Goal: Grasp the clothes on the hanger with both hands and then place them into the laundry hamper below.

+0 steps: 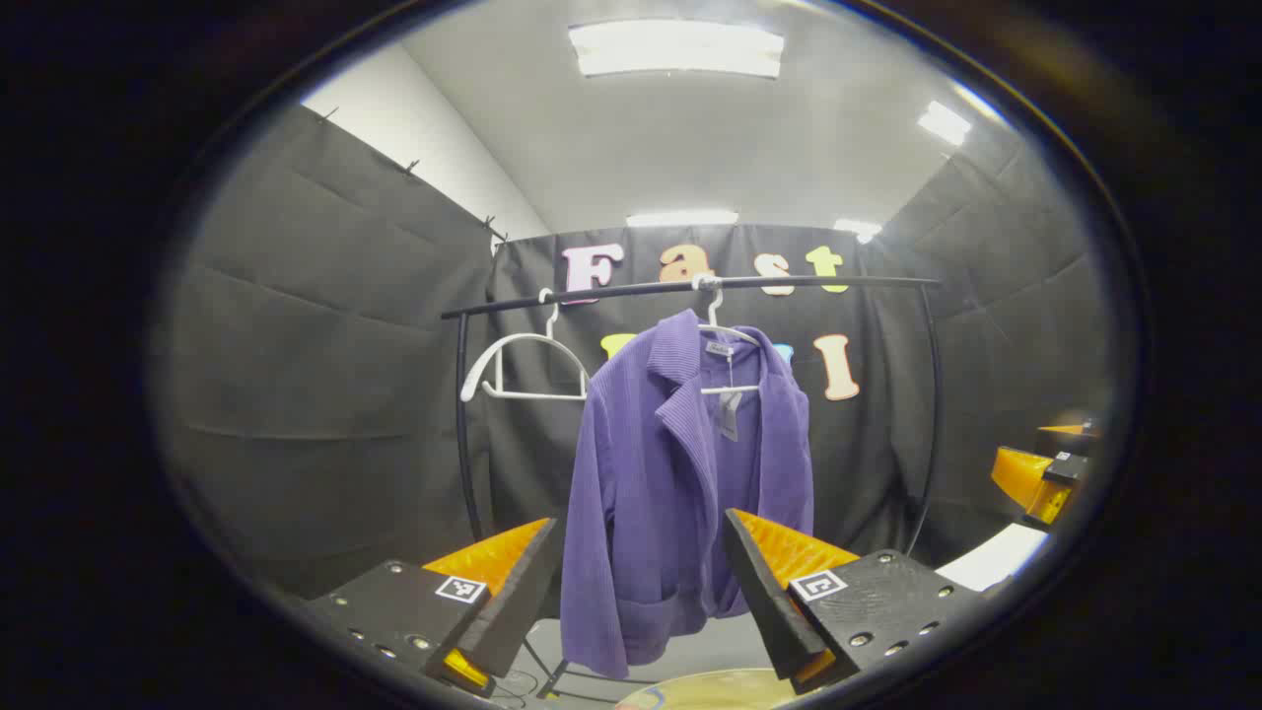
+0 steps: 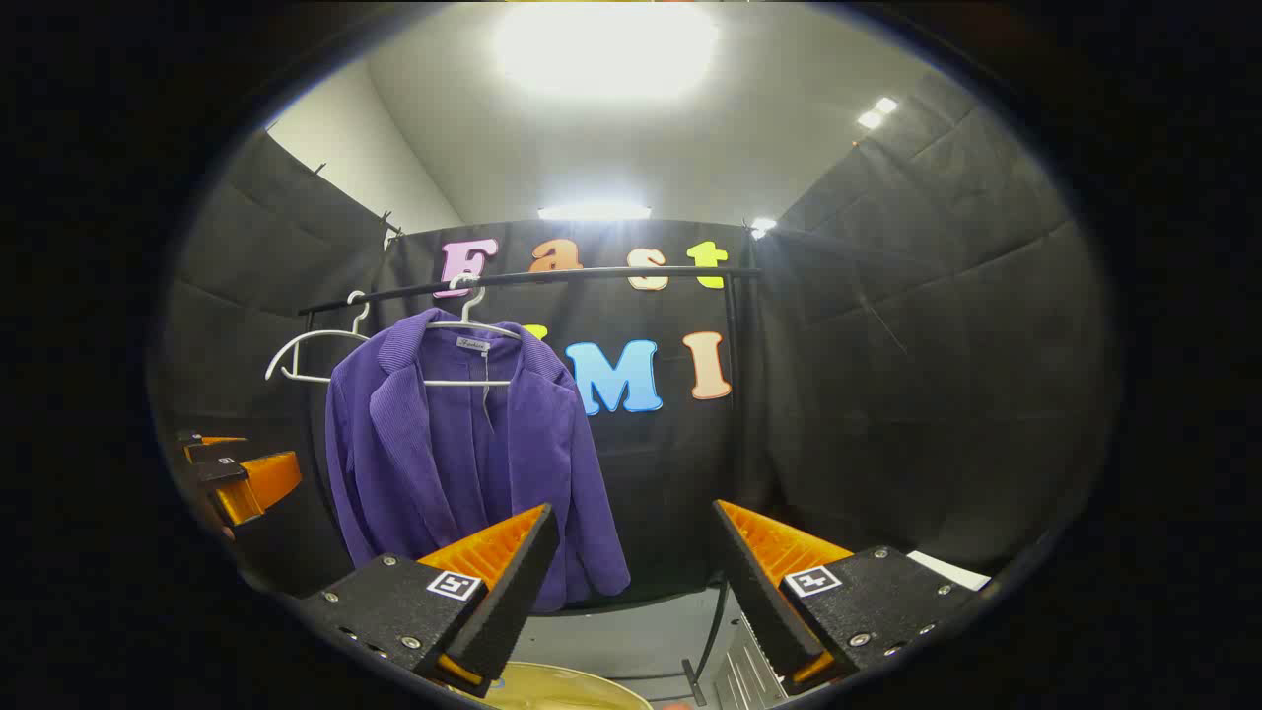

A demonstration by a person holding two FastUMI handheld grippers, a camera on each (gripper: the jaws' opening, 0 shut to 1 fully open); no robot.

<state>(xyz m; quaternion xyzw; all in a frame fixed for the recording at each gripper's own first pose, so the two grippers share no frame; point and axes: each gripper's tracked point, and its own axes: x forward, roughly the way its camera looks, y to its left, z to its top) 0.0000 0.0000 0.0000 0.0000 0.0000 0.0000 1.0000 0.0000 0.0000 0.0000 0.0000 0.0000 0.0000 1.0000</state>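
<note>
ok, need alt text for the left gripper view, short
A purple jacket hangs on a white hanger from a black rail, straight ahead of the open left gripper, which is not touching it. An empty white hanger hangs beside it, and the right gripper shows at the right edge.

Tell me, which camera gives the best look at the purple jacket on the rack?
The left gripper view: the purple jacket hangs near the centre, framed between the open left gripper, from collar to hem. In the right gripper view, the jacket hangs off to the left, its lower edge partly hidden by a finger of the right gripper.
</note>
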